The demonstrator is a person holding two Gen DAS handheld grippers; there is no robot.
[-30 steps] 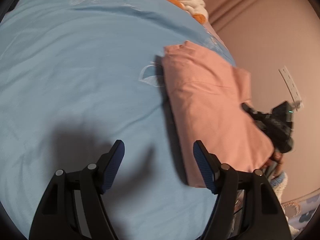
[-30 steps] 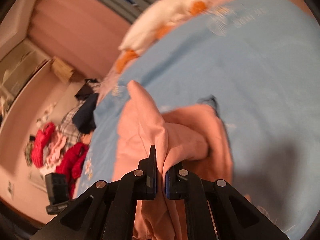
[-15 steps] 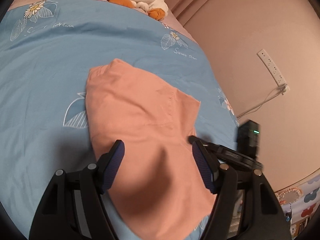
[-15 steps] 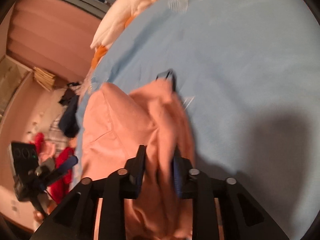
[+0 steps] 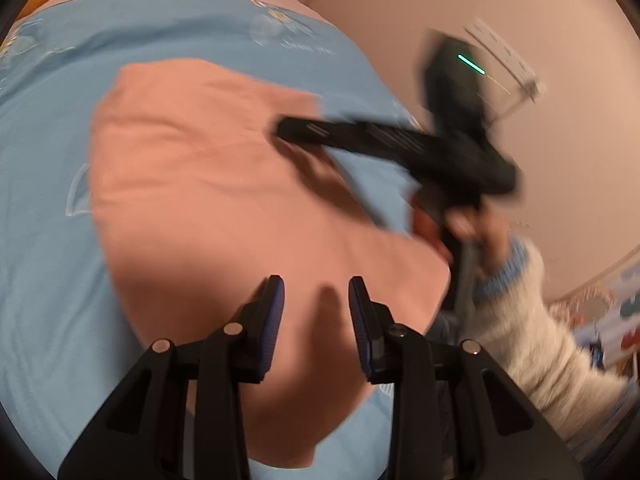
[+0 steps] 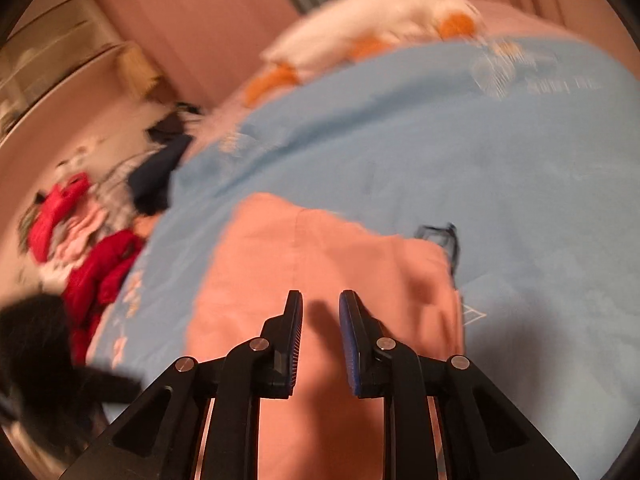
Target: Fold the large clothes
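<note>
A folded salmon-pink garment (image 5: 208,200) lies flat on the light blue bedsheet (image 5: 48,320). It also shows in the right wrist view (image 6: 320,264). My left gripper (image 5: 316,300) hovers over the garment's near part, its jaws apart with nothing between them. My right gripper (image 6: 320,312) hovers over the garment, jaws a little apart and empty. In the left wrist view the right gripper (image 5: 400,144) is a blurred black shape above the garment's right edge, held by a hand in a white sleeve (image 5: 520,320).
A white and orange plush toy (image 6: 380,24) lies at the head of the bed. A pile of red and dark clothes (image 6: 92,248) lies on the floor to the left. A wall with a power strip (image 5: 508,56) stands to the right.
My right gripper let go of the pink garment and opened slightly; the fabric now lies flat. My left gripper moved over the garment and its jaws narrowed. Both views are motion-blurred.
</note>
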